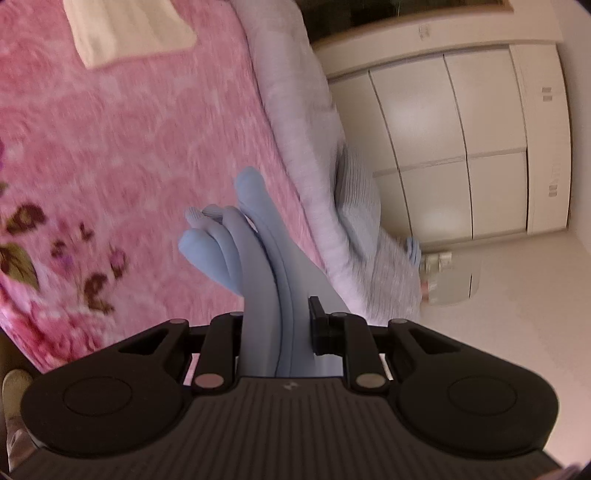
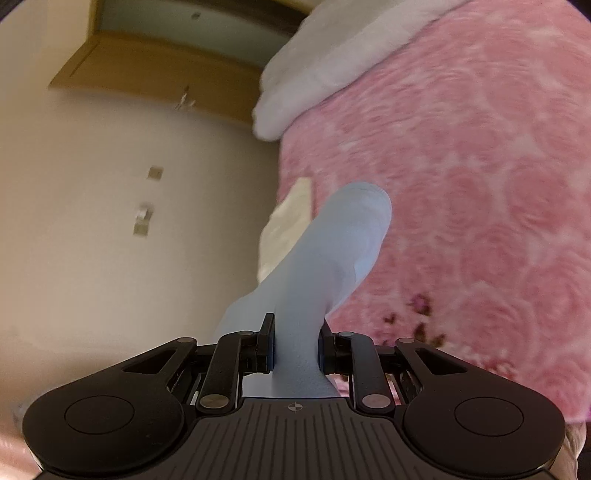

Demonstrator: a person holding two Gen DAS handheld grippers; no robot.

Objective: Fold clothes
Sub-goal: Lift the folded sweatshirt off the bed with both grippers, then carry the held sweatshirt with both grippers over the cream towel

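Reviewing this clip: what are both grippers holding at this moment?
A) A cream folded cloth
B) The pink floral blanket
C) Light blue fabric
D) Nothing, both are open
C. In each wrist view, light blue fabric runs out from between the jaws: the left gripper is closed on a bunched piece, and the right gripper is closed on a sock-like one, above the pink floral blanket.

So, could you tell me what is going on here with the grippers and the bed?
A person is folding clothes with a gripper in each hand, over a bed with a pink blanket. The left gripper is shut on light blue fabric whose toe-like ends hang forward. The right gripper is shut on a light blue sock. A folded cream cloth lies on the blanket, and grey bedding runs along its edge.
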